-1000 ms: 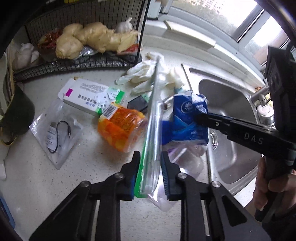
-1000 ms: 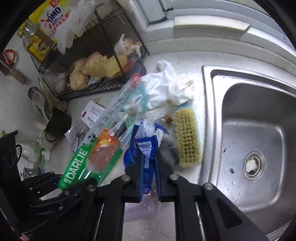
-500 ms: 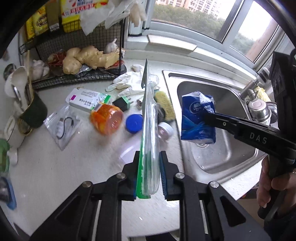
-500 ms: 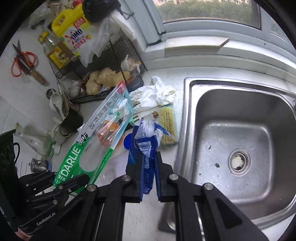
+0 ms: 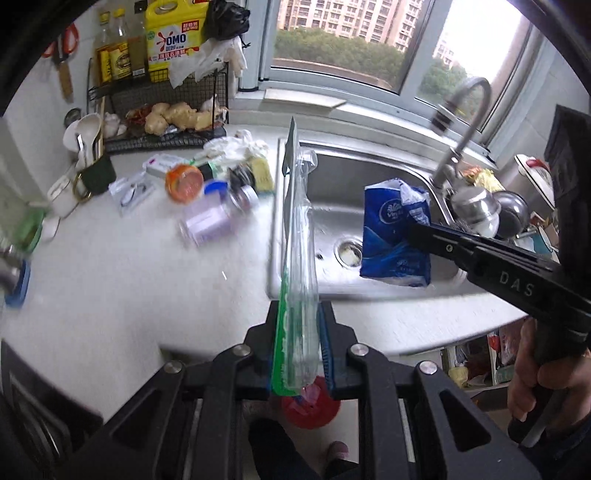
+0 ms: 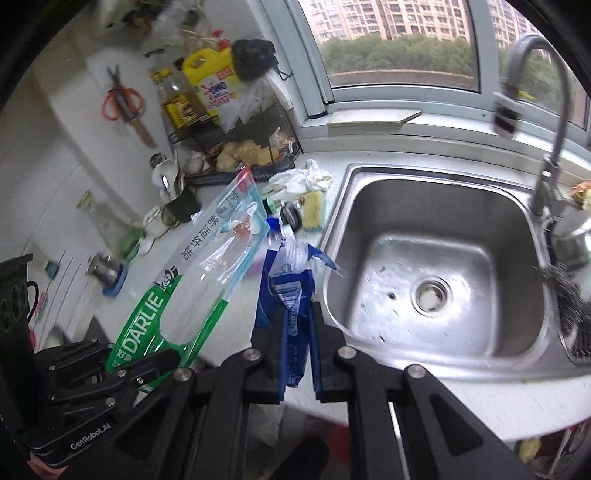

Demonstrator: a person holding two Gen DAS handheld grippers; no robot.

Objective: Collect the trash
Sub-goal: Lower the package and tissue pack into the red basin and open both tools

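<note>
1. Worktop (image 5: 110,288) on the far left carries a wire rack (image 5: 162,136) with ginger, a dark cup (image 5: 98,177) of utensils and a yellow detergent jug (image 5: 173,33) up on the rack.
2. Loose clutter lies right of the cup: a white box (image 5: 160,166), an orange tub (image 5: 184,182), a blue cap (image 5: 213,187), a pale purple jar (image 5: 207,223) on its side, and crumpled white gloves (image 5: 236,146) near the sink's corner.
3. My left claw (image 5: 299,347) is pinching the bottom edge of a clear and green toothpaste packet (image 5: 297,258), which stands upright above the worktop's front edge; the right wrist view shows it marked DARLIE (image 6: 192,280).
4. Below that claw, on the floor, sits something red (image 5: 310,410).
5. The steel sink (image 5: 332,177) lies past the packet, its drain (image 5: 349,251) bare.
6. My right claw (image 6: 298,354) is pressed onto a crumpled blue tissue wrapper (image 6: 291,295), held in the air over the sink's near edge.
7. The curved tap (image 5: 465,122) stands at the sink's right.
</note>
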